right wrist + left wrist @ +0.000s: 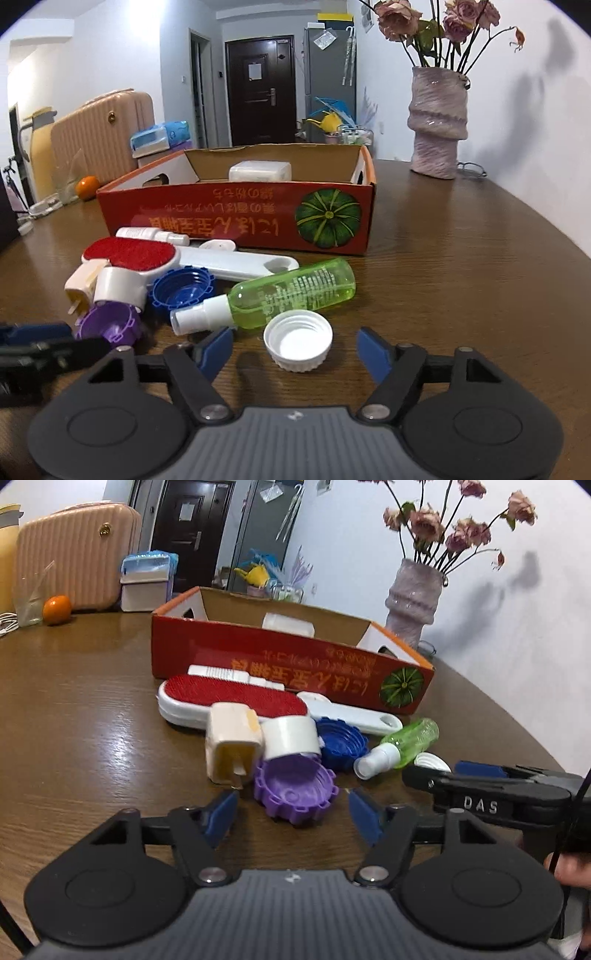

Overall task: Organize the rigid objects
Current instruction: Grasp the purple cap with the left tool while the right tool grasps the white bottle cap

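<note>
The task had barely begun. One white block (pixel 259 171) lay inside the red carton (pixel 236 218); the rest was still heaped on the bench (pixel 461 277) just in front of the carton: a lint brush (pixel 129 254), a green spray bottle (pixel 291 291), blue (pixel 183 288) and purple caps (pixel 295 788) and more. The left claw (pixel 293 805) stood part-open astride the purple cap, pads clear. The right claw (pixel 295 350) gaped likewise around a white cap (pixel 298 339), gripping nothing.

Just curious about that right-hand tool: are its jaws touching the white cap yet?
Apart. The right wrist view shows bare table between the white cap and each blue pad of the right gripper.
</note>
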### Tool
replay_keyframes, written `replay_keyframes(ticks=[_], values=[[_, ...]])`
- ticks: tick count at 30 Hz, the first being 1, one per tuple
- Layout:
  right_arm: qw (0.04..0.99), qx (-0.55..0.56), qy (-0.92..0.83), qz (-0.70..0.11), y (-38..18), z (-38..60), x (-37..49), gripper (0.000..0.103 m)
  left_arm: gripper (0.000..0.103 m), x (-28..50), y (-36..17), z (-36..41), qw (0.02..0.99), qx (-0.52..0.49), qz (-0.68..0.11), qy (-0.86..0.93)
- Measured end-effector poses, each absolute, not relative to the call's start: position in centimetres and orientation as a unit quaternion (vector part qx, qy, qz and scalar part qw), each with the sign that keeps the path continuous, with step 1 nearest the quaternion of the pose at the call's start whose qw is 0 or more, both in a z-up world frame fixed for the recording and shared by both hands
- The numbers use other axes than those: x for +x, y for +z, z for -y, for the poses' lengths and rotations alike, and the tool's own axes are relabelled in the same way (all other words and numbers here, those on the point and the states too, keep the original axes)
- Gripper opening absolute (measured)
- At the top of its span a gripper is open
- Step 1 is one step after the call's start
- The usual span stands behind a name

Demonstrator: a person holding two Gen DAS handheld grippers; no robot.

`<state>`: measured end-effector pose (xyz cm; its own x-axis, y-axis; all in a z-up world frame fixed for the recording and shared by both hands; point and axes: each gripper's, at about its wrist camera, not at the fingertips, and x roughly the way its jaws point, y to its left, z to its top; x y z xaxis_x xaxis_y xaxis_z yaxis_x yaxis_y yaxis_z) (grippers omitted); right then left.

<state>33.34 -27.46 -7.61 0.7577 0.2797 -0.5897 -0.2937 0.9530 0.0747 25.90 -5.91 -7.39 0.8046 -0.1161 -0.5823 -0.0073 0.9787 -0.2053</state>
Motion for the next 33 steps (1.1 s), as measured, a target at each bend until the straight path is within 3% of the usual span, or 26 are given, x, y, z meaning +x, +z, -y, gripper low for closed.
replay_keyframes(ticks=[3,6,9,12,25,33], values=[[0.935,0.002,0.162,-0.315,-7.6,27.8,33.9,0.065,0.069,26.1,-7.5,6.9,0.947,-0.087,-0.31,-0.019],[0.933,0.007,0.169,-0.319,-7.7,28.1,34.1,0.051,0.069,26.4,-7.6,7.6,0.948,-0.081,-0.309,-0.007],[0.93,0.006,0.178,-0.322,-7.9,28.1,34.1,0.05,0.068,26.8,-7.9,7.8,0.947,-0.083,-0.311,0.004],[0.931,0.011,0.174,-0.322,-7.9,28.5,33.9,0.04,0.055,27.0,-7.9,7.9,0.948,-0.085,-0.307,0.014],[0.931,0.03,0.181,-0.314,-7.5,28.8,28.0,0.04,0.055,20.7,-6.5,7.6,0.954,-0.068,-0.291,-0.027],[0.942,0.028,0.171,-0.286,-5.1,27.5,22.3,0.04,0.055,15.5,-4.0,4.8,0.966,-0.08,-0.243,-0.025]])
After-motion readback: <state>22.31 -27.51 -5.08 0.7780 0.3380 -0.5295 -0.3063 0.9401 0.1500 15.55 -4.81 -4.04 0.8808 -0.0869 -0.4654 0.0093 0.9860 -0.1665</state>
